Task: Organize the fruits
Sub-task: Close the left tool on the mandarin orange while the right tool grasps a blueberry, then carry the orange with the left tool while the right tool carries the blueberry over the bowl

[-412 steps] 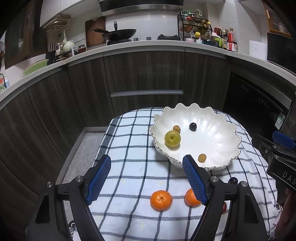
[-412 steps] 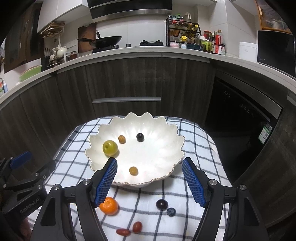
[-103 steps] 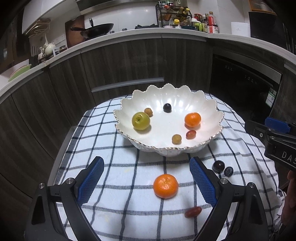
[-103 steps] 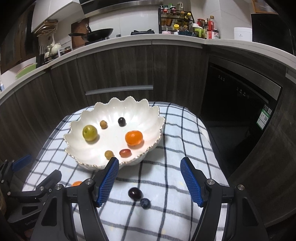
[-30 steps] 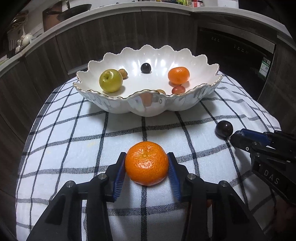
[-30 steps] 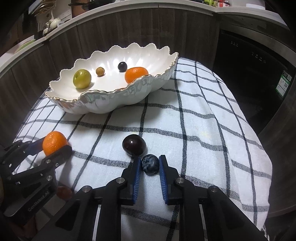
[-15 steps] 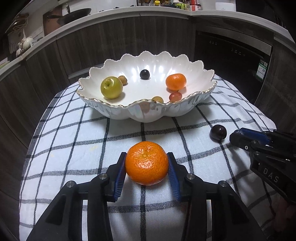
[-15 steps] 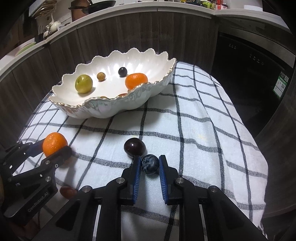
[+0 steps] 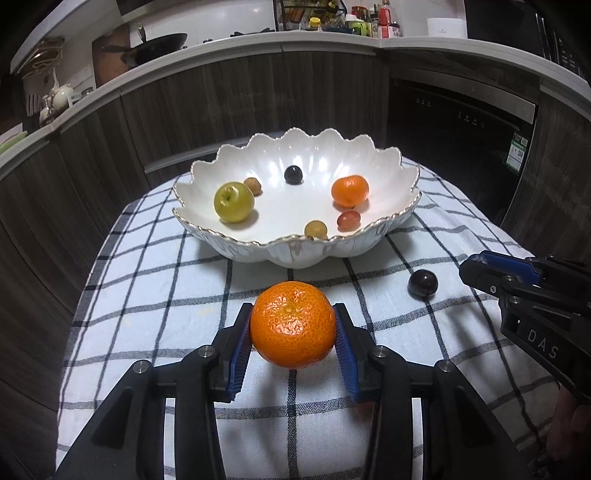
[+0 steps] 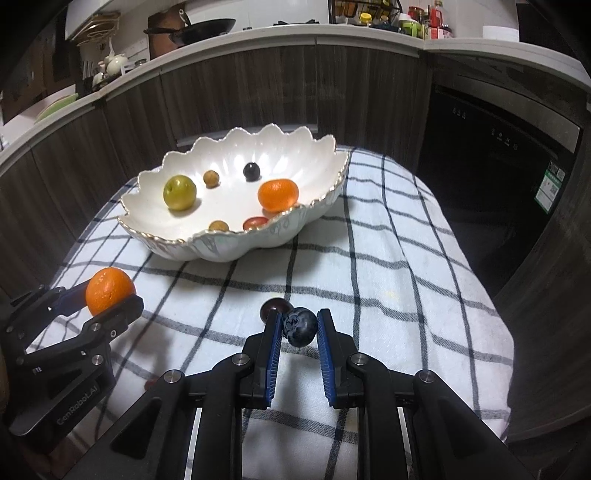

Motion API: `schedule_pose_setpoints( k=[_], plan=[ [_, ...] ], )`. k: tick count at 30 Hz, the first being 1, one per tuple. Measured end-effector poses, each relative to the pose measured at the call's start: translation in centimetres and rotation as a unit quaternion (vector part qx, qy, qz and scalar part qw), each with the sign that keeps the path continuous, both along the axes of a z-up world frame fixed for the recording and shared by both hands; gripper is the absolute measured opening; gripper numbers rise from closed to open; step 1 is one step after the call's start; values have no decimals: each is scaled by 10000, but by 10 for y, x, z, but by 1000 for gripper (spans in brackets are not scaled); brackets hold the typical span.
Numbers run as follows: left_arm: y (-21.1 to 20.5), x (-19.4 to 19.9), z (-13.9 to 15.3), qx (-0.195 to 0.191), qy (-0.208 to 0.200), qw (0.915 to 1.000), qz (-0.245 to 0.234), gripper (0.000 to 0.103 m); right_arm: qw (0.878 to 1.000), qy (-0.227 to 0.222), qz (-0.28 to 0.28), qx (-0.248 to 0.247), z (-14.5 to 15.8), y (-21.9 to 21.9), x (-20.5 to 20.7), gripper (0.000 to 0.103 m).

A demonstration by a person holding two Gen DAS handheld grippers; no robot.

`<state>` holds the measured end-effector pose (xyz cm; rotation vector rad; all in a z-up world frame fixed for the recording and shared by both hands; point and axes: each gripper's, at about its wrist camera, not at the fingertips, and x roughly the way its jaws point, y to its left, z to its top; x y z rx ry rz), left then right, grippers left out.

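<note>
Left gripper clamped on mandarin, round, stem dimple facing up toward camera. Right gripper pinching blueberry, crown turned left. Dark grape on checked cloth just past right jaws' left tip. Scalloped bowl farther ahead, holding fruit.

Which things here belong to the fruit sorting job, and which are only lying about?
Job: mandarin in left gripper; blueberry in right gripper; dark grape on the cloth; bowl with fruit.

Lying about: wok; spice rack; teapot.
</note>
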<state>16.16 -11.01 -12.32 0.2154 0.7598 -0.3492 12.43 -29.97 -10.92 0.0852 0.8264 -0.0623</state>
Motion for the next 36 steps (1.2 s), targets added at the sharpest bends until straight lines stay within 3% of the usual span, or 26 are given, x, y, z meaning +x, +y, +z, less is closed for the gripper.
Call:
schedule_pose_setpoints(
  k=[18,36],
  plan=[
    [10,12,42,-107,-295,9994,157,41,9990,-444,23,-13,46,6,6,21],
    [15,66,64,-231,-323,9992,-8,41,9973,-734,75,-61,83,18,47,21]
  ],
)
